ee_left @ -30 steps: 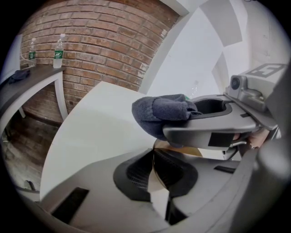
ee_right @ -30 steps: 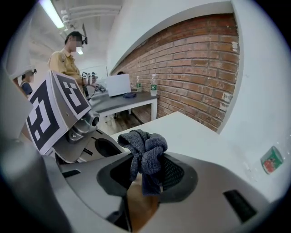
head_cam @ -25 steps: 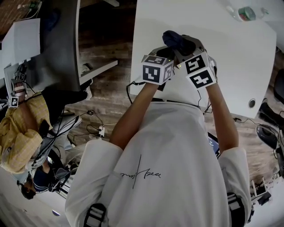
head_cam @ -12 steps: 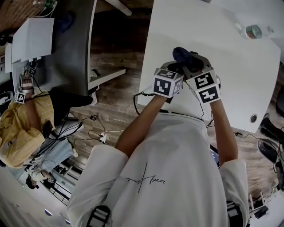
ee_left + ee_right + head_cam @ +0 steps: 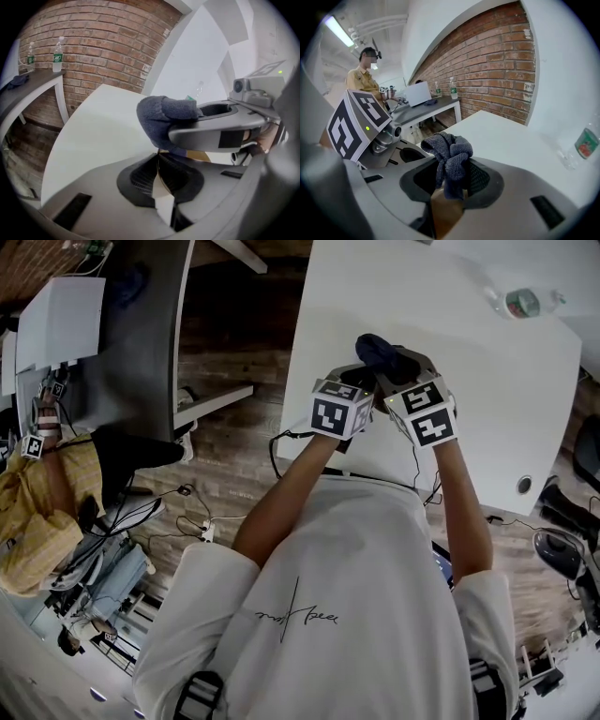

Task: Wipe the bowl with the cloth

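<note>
Pinching the thin rim of the tan bowl (image 5: 199, 155), my left gripper (image 5: 159, 161) is nearly shut; my right gripper (image 5: 450, 180) clamps the bunched dark cloth (image 5: 452, 154), at twelve o'clock from both, over the white table (image 5: 450, 315).

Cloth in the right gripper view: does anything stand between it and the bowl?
Nothing visible does. The cloth, clamped in the right gripper, lies against the brown bowl, whose edge the left gripper pinches.

With both forearms (image 5: 281, 493) reaching toward twelve o'clock, the left gripper (image 5: 159, 164) pinches the bowl (image 5: 197, 155) rim in near-closed jaws while the right gripper (image 5: 450, 183), at its three o'clock, clamps the cloth (image 5: 450, 154).
</note>
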`<state>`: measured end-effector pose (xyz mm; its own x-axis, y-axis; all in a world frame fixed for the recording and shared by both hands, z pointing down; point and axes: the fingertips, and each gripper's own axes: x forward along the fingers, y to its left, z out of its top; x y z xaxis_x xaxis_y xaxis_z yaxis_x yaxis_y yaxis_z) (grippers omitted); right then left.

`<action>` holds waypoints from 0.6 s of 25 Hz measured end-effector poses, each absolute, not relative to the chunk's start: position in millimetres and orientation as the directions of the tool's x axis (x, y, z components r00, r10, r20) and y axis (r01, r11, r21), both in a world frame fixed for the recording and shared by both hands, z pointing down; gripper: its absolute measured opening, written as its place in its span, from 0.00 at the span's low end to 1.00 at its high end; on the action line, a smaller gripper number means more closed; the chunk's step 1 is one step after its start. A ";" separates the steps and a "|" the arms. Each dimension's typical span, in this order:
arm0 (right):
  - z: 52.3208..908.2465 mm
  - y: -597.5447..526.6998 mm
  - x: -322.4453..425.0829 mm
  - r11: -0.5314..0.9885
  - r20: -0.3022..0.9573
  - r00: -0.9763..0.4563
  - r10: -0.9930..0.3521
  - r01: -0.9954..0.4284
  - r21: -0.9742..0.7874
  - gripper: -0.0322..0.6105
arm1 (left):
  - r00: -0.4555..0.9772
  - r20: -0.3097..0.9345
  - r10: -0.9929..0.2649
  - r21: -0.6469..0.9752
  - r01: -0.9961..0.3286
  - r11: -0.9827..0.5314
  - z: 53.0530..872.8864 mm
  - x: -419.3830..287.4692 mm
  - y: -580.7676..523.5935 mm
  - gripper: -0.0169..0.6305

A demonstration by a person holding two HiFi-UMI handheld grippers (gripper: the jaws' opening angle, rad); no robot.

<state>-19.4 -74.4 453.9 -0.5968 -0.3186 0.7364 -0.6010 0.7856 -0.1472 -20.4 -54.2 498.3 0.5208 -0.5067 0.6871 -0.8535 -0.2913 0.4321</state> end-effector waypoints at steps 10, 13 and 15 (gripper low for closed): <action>453.7 -84.8 3.2 0.757 0.745 -0.575 -0.339 -0.636 -0.147 0.22 | 0.510 0.690 -0.513 0.423 -0.860 -0.285 496.2 -16.5 -55.4 0.04; 453.4 -85.2 7.7 0.751 0.745 -0.570 -0.346 -0.644 -0.144 0.22 | 0.510 0.689 -0.515 0.423 -0.860 -0.286 496.4 -16.2 -54.6 0.04; 453.1 -86.5 10.5 0.749 0.749 -0.563 -0.350 -0.648 -0.137 0.22 | 0.511 0.687 -0.516 0.422 -0.859 -0.289 495.8 -16.2 -55.4 0.04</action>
